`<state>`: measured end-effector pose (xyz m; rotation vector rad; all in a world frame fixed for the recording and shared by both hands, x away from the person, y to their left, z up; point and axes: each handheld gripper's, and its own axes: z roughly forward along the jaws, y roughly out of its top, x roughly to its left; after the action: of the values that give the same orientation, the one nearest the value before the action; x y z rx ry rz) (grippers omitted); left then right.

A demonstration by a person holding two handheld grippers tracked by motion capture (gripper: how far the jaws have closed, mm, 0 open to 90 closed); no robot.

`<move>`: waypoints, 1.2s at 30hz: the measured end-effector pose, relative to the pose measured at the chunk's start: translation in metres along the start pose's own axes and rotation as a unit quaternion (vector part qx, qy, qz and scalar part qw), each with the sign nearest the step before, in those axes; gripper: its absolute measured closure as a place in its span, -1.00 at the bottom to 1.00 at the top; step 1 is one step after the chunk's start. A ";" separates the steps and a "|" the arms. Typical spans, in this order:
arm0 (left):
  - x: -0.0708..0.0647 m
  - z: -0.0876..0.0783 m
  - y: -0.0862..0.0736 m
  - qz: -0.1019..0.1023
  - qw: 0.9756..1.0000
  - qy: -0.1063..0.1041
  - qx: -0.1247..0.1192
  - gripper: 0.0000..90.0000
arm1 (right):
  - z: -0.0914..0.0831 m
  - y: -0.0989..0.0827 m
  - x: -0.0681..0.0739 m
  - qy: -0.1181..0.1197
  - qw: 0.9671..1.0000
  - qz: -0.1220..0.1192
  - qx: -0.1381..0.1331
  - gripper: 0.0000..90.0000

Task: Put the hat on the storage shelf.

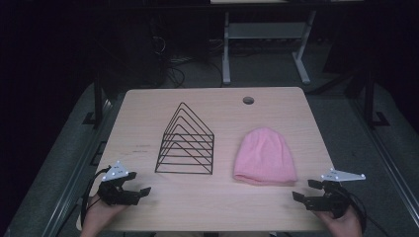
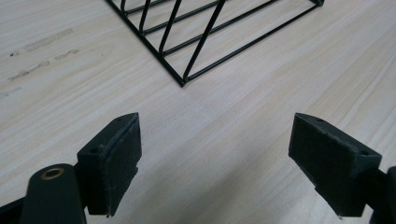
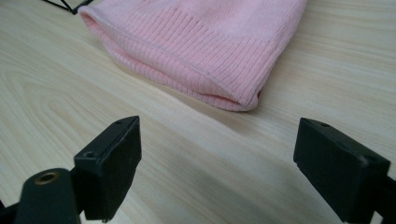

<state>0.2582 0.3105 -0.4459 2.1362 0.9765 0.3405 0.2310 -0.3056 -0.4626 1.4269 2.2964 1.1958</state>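
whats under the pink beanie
The pink beanie lies flat on the wooden table, with bare wood all round it. Whatever lies beneath or inside it is covered; its opening shows only a dark slit.

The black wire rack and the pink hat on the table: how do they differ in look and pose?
The wire rack is black, rigid and open, made of thin rods forming triangles; the hat is pink, soft, ribbed knit. The rack stands upright, rising to a peak; the hat lies flat. The rack is nearer the left tongs, the hat nearer the right tongs. Both rest on the wooden table, side by side and apart, untouched by the open tongs.
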 end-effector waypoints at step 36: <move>0.008 -0.004 0.005 -0.009 1.000 0.000 -0.020 -0.62 | 0.022 0.099 -0.030 0.037 0.998 -0.015 0.054 -0.67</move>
<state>0.2641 0.3167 -0.4398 2.0897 0.9800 0.3488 0.3246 -0.2968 -0.4141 1.3999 2.4574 1.1501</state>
